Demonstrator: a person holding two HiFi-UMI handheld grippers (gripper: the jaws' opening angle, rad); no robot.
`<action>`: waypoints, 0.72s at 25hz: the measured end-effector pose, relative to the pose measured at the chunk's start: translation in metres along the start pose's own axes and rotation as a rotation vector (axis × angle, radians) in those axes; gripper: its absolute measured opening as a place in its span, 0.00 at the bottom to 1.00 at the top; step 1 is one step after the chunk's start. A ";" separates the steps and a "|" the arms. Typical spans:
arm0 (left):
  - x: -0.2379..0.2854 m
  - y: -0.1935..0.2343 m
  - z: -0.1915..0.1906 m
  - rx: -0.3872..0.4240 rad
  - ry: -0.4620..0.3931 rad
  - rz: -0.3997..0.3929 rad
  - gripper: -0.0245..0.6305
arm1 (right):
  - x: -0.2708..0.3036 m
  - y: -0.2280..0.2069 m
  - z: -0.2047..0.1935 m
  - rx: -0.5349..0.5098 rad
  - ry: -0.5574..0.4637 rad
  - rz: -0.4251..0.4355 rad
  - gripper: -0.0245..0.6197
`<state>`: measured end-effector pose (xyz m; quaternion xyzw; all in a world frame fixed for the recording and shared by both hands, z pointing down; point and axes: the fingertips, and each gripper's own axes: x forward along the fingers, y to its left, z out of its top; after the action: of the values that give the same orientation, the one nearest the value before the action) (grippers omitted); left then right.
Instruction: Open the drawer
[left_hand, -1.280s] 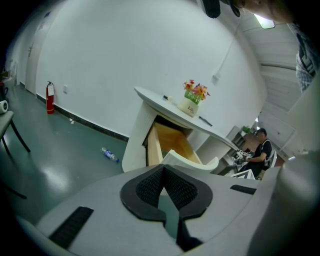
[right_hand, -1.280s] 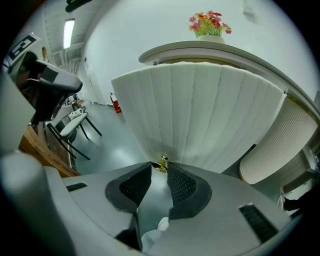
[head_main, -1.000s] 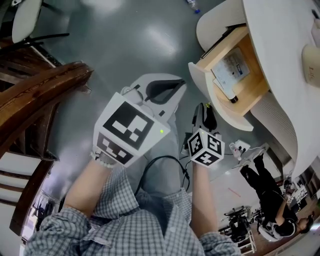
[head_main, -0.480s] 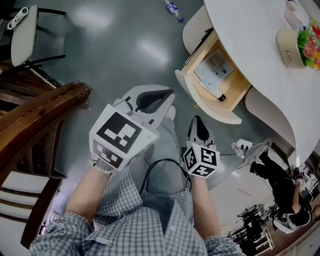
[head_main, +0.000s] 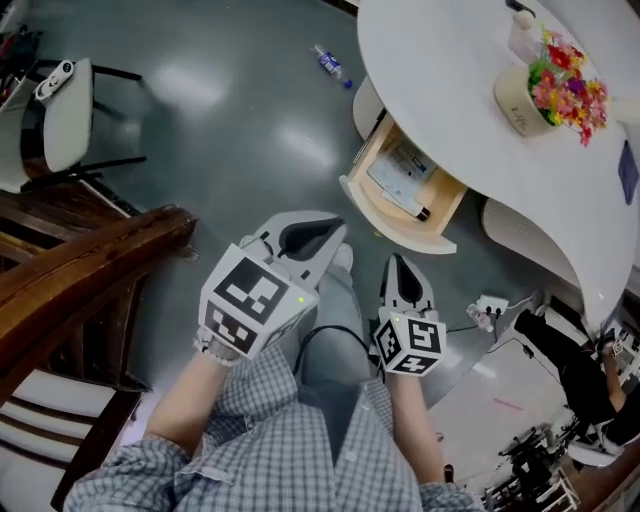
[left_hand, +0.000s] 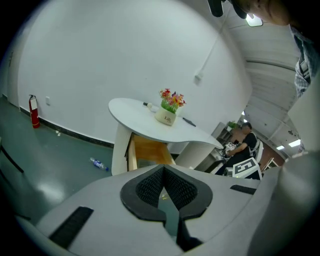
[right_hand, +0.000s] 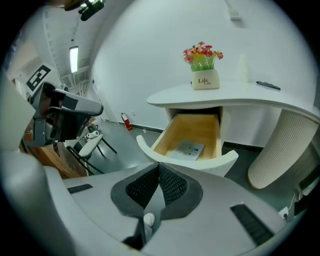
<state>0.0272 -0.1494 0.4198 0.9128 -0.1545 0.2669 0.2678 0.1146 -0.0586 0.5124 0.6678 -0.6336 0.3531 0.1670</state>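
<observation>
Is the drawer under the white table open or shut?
Open: the drawer sticks out from the table, showing its wooden inside and papers.

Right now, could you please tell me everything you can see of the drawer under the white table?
The drawer stands pulled well out from under the white tabletop. Its front is a curved white panel with no handle showing, and its sides and floor look like pale wood. A printed leaflet lies flat on the floor inside, with a dark pen-like thing beside it. Nothing is gripping the drawer.
</observation>
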 end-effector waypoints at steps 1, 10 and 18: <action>-0.003 -0.003 0.004 0.006 -0.001 -0.001 0.04 | -0.005 -0.001 0.007 0.000 -0.013 -0.002 0.05; -0.042 -0.023 0.040 0.042 -0.033 0.009 0.04 | -0.052 0.002 0.061 0.012 -0.121 -0.013 0.05; -0.063 -0.048 0.075 0.071 -0.088 -0.008 0.04 | -0.091 0.004 0.109 -0.063 -0.205 -0.032 0.05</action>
<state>0.0267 -0.1450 0.3108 0.9331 -0.1531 0.2307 0.2293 0.1439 -0.0661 0.3733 0.7050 -0.6473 0.2601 0.1276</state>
